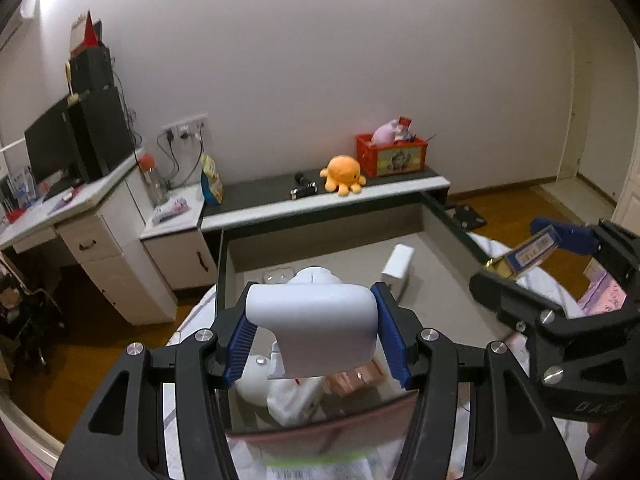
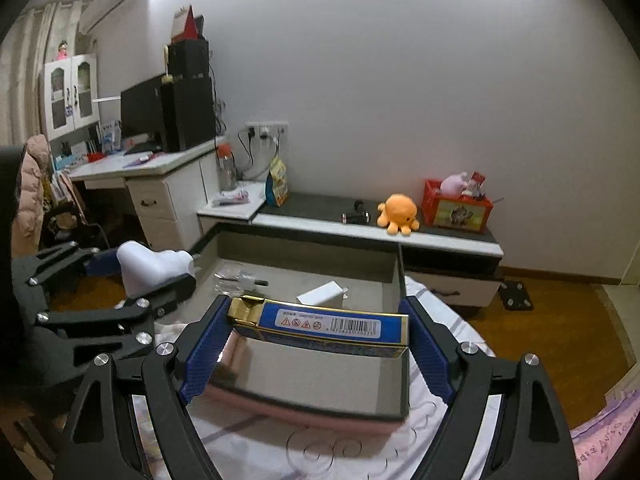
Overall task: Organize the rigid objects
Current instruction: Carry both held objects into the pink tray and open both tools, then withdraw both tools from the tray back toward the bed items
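While left gripper [image 1: 314, 328] pinches a blank white device [image 1: 316, 322], right gripper [image 2: 320, 334] clamps a blue box [image 2: 324, 326], barcode visible, text unreadable.

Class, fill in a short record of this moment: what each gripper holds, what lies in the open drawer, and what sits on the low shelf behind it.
left gripper: jaws shut on white plastic object
right gripper: jaws shut on blue and gold box
open drawer: small white box, clear packet
low shelf: orange octopus plush, red crate
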`<state>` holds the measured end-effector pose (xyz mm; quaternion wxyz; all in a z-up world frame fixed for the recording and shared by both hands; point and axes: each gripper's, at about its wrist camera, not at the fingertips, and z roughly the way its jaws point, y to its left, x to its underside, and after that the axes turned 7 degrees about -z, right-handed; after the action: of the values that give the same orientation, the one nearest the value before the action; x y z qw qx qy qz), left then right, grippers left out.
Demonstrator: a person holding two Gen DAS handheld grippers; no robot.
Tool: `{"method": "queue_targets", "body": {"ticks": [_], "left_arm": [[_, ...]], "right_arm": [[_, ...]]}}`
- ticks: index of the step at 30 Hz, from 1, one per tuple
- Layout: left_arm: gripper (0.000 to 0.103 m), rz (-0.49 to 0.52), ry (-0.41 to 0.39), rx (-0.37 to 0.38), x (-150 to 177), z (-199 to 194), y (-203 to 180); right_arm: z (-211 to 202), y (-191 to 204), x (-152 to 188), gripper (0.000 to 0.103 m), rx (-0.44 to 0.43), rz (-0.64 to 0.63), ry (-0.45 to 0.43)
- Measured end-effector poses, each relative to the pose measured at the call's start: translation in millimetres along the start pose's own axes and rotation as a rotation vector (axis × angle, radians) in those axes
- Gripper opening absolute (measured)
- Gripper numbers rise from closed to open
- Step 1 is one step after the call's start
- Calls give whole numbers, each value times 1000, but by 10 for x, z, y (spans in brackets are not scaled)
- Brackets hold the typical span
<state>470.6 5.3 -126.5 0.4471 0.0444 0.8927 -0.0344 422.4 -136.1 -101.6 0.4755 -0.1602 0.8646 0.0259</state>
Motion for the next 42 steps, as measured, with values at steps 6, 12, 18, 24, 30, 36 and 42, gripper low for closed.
{"method": "queue_targets", "body": {"ticks": [6, 12, 18, 24, 30, 36, 42], "left_arm": [[50, -10, 104, -5, 134, 475, 91], [47, -24, 128, 8, 106, 662, 111], [86, -40, 86, 6, 121, 551, 85], [94, -55, 29, -16, 120, 258, 170], [103, -74, -101, -27, 201, -429, 175], [103, -91, -231, -39, 426, -1185, 125], [103, -77, -317, -85, 755, -1793, -14]], "right_arm": [[589, -62, 200, 85, -25, -2, 140], [882, -109, 348, 85, -11, -3, 219], [891, -149, 375, 86, -12, -3, 215], [687, -168, 323, 98, 38, 4, 166], [145, -126, 232, 103, 52, 28, 48], [-696, 37, 259, 103, 66, 37, -109], [-1366, 256, 411, 103, 75, 10, -226]]}}
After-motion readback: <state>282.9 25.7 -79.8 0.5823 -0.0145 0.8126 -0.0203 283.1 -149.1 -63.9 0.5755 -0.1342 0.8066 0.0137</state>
